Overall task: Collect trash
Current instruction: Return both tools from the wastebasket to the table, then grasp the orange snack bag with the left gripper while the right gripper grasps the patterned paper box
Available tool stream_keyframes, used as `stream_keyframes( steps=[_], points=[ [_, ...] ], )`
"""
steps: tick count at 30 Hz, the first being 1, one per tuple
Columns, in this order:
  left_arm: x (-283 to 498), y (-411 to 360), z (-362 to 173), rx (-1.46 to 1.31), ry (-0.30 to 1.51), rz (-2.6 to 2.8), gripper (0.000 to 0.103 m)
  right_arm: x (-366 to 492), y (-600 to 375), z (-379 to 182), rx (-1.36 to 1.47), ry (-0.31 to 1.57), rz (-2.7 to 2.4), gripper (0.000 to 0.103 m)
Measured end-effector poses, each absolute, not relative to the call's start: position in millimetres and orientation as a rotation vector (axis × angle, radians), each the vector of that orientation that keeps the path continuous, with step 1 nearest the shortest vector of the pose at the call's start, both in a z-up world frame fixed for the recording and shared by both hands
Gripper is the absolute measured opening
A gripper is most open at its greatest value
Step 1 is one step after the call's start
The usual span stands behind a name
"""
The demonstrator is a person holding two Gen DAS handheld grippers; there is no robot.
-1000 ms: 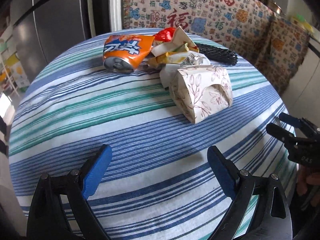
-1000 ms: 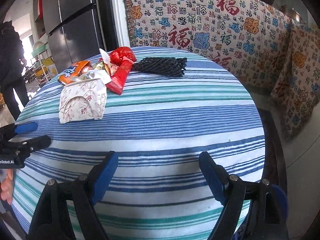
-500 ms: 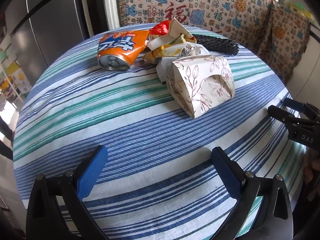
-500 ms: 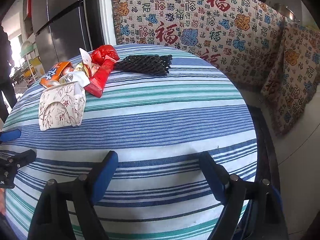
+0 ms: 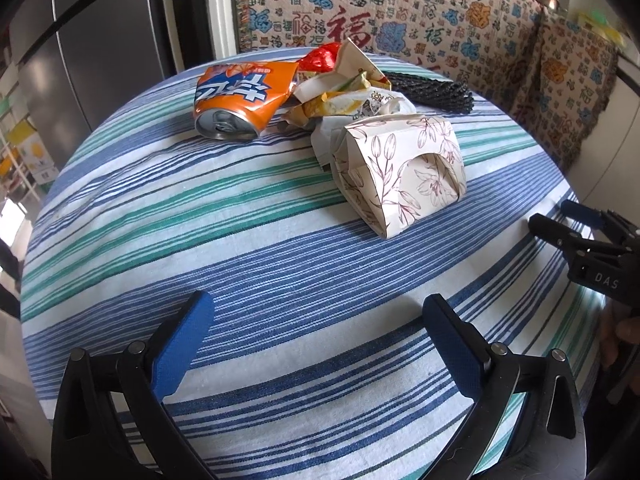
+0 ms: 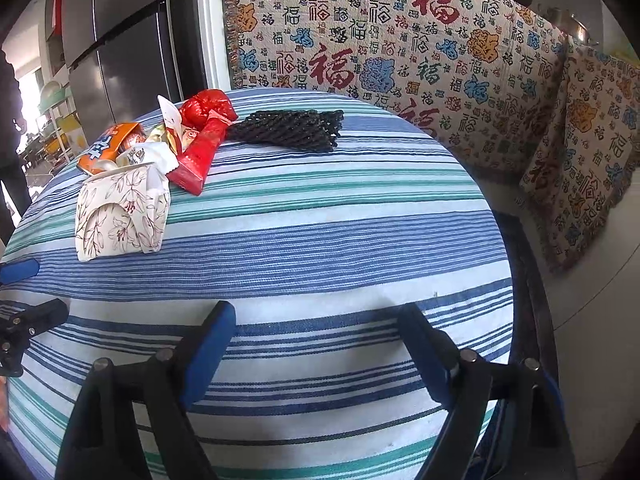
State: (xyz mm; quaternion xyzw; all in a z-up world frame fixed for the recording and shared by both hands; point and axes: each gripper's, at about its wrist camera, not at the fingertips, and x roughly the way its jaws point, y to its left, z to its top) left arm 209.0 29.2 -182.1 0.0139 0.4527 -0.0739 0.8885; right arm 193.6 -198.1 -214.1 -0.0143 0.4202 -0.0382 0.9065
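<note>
A pile of trash lies at the far side of a round striped table. It holds a crushed orange can, crumpled wrappers, a red wrapper, black foam netting and a white floral paper box. My left gripper hovers open over the near cloth, well short of the floral box, with nothing between its blue pads. My right gripper is open too, empty, over bare stripes to the right of the pile. Each gripper shows at the edge of the other's view.
A patterned cloth with red characters covers the seat behind the table. A dark steel fridge stands at the back left. The table edge drops off to the floor on the right. A person in dark clothes stands far left.
Both views have shifted slightly, the trash pile sliding left in the right wrist view. Both grippers stay open and empty; nothing on the table has moved.
</note>
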Motion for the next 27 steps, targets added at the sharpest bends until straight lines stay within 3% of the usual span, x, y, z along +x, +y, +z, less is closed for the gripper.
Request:
stream_keyframes(
  steps=[6,15,25,26,27],
  points=[
    [227,50,-179,0.026,0.968,-0.119,0.102,193,-198,-214,-0.030,0.868,-0.079,0.086],
    [293,76,-125,-0.058,0.854,-0.163,0.102,192,-198,-213,-0.034,0.866,-0.081,0.086],
    [366,71,-158,0.035,0.907,-0.152,0.102,188,-197,-211,-0.049,0.857,-0.082,0.086],
    [365,70,-157,0.038,0.892,-0.161,0.098,189,-197,-211,-0.045,0.858,-0.081,0.086],
    [363,69,-155,0.044,0.876,-0.178,0.085,189,-197,-211,-0.040,0.860,-0.079,0.086]
  ],
)
